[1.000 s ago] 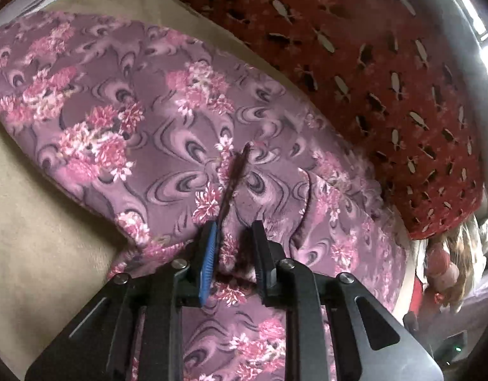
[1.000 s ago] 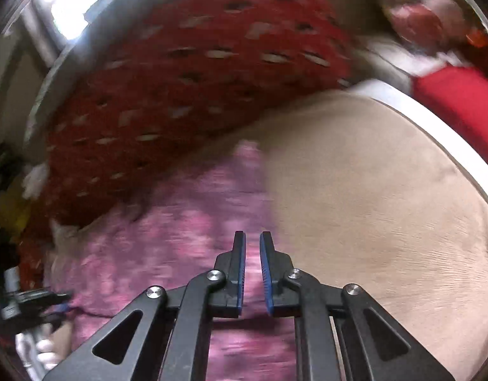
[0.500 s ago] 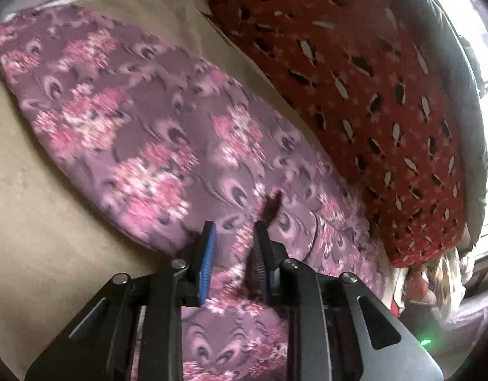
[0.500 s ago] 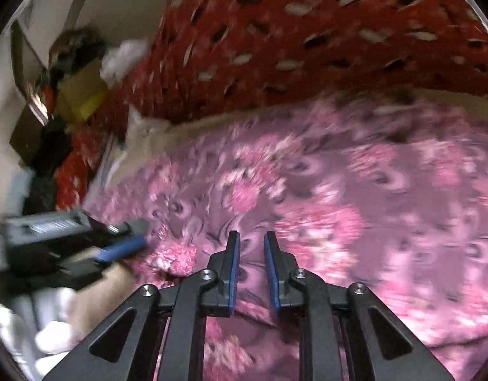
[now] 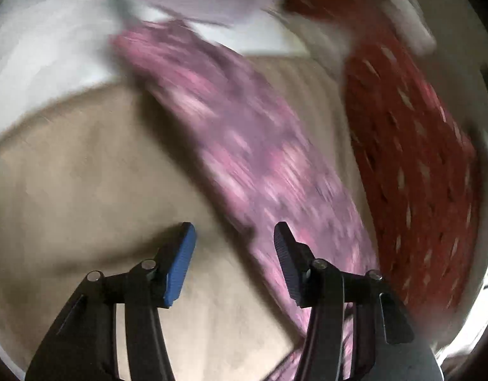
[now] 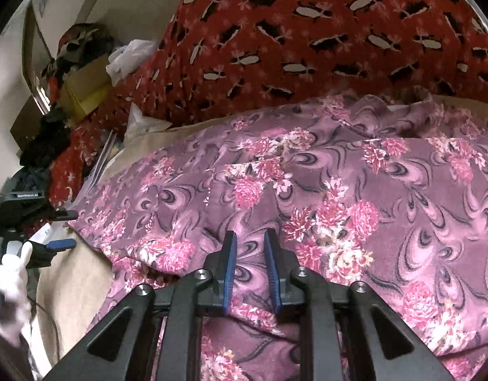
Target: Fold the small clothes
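Observation:
A mauve garment with pink flowers (image 6: 355,190) lies spread on a beige surface (image 6: 75,285). In the blurred left wrist view it (image 5: 244,146) runs as a diagonal band. My left gripper (image 5: 233,231) is open and empty, over the beige surface at the garment's edge; it also shows at the left of the right wrist view (image 6: 58,244). My right gripper (image 6: 249,238) hovers just over the garment with its jaws a narrow gap apart, holding nothing.
A red patterned cloth (image 6: 307,31) lies behind the garment, also in the left wrist view (image 5: 418,158). White fabric (image 5: 53,31) lies at the far side. Boxes, bags and dark clutter (image 6: 79,89) pile at the left.
My left gripper has let go of the garment fold, opened wide and swung left off the garment. My right gripper has opened slightly and steadied over the garment.

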